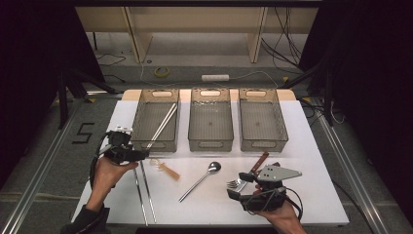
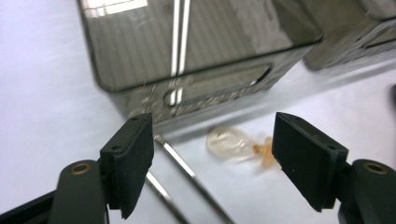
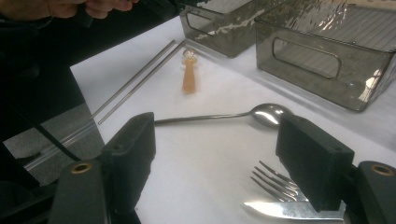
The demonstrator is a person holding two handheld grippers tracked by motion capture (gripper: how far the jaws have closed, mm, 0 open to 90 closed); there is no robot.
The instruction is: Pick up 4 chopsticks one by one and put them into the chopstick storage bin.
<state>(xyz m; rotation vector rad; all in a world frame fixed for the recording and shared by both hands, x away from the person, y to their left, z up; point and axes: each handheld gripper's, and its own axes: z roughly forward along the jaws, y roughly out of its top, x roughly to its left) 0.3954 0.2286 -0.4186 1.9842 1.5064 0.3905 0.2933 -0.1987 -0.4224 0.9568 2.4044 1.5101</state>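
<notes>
Two thin metal chopsticks (image 1: pixel 144 190) lie side by side on white table (image 1: pixel 311 146), tips just in front of left bin (image 1: pixel 156 119). One pair (image 1: pixel 163 124) already in that bin. Left gripper (image 2: pixel 212 154) wide open, holds nothing, one stick tip between jaws, small see-through plastic spoon (image 2: pixel 231 143) there too. Step looks like: reach for sticks. Next: go lower, line up along both, squeeze. Sticks slim, shiny, slippery. Right gripper (image 3: pixel 217 154) open, empty, over fork (image 3: pixel 275 184) and knife (image 3: pixel 292 211).

I see the white counter (image 1: pixel 311 146): three grey bins (image 1: pixel 210 126) at its far edge; chopsticks (image 1: pixel 144 190), spoon (image 1: pixel 200 180), fork (image 1: pixel 236 184) toward its near edge.
</notes>
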